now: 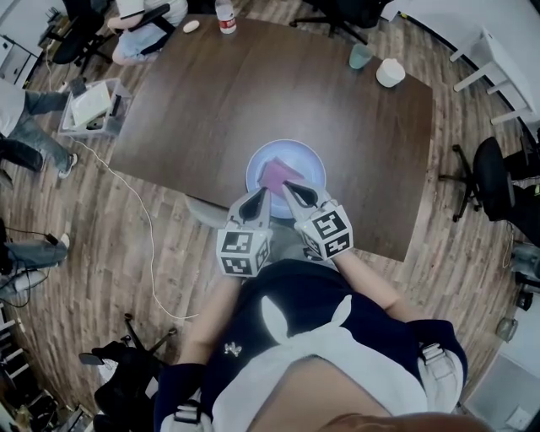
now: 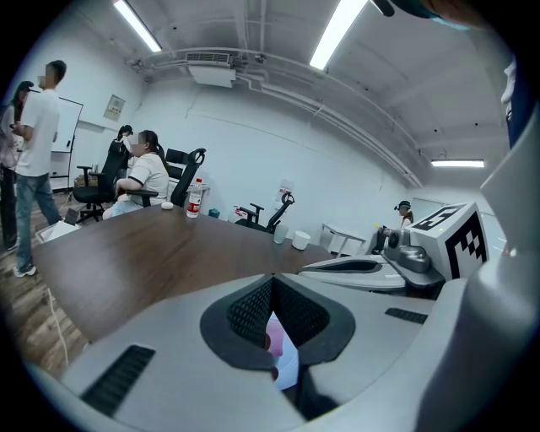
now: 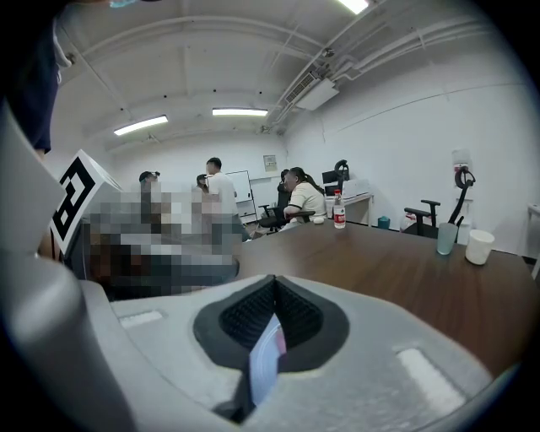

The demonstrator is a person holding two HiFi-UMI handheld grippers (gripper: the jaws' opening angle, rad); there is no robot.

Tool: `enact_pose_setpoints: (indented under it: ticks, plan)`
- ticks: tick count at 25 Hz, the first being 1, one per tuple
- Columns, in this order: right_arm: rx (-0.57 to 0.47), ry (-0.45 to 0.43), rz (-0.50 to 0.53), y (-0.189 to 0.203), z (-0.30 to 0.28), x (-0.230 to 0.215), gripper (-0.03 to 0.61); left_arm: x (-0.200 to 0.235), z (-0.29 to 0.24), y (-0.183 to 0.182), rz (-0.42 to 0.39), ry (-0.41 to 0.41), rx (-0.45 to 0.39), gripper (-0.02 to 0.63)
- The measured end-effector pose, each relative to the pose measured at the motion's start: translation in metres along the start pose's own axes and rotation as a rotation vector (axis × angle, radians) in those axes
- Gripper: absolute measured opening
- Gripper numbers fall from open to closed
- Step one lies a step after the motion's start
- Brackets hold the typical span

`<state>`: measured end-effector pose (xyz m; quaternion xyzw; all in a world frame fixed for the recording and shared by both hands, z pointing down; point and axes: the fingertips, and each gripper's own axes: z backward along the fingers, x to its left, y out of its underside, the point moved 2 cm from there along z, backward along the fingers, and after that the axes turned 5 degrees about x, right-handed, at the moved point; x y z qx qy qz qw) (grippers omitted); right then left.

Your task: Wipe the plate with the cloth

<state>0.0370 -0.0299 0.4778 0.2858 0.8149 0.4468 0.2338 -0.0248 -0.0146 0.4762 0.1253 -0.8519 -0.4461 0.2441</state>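
A pale blue plate (image 1: 255,171) sits on the brown table (image 1: 202,101) near its front edge, with a pink cloth (image 1: 277,175) lying on it. My left gripper (image 1: 263,192) and right gripper (image 1: 287,186) hang side by side over the plate's near rim, tips close together and pointing at the cloth. Both are shut with nothing between the pads. In the left gripper view the left gripper (image 2: 272,277) has its jaws meeting, and the cloth (image 2: 273,336) and plate (image 2: 289,364) show beneath them. The right gripper view shows the right gripper (image 3: 273,278) closed above the plate (image 3: 261,367).
A bottle (image 1: 225,17) stands at the table's far edge, with a teal cup (image 1: 360,56) and a white cup (image 1: 390,72) at the far right corner. Office chairs and several people ring the table. A bin (image 1: 91,108) and a cable lie on the floor at left.
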Motion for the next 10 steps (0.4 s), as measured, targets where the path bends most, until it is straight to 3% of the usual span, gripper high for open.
enact_pose_setpoints:
  ticks: [10]
  plan:
    - [0.021, 0.006, 0.014, 0.012, 0.012, 0.019, -0.002, -0.01, 0.011, 0.013, -0.001, 0.03, 0.014, 0.005]
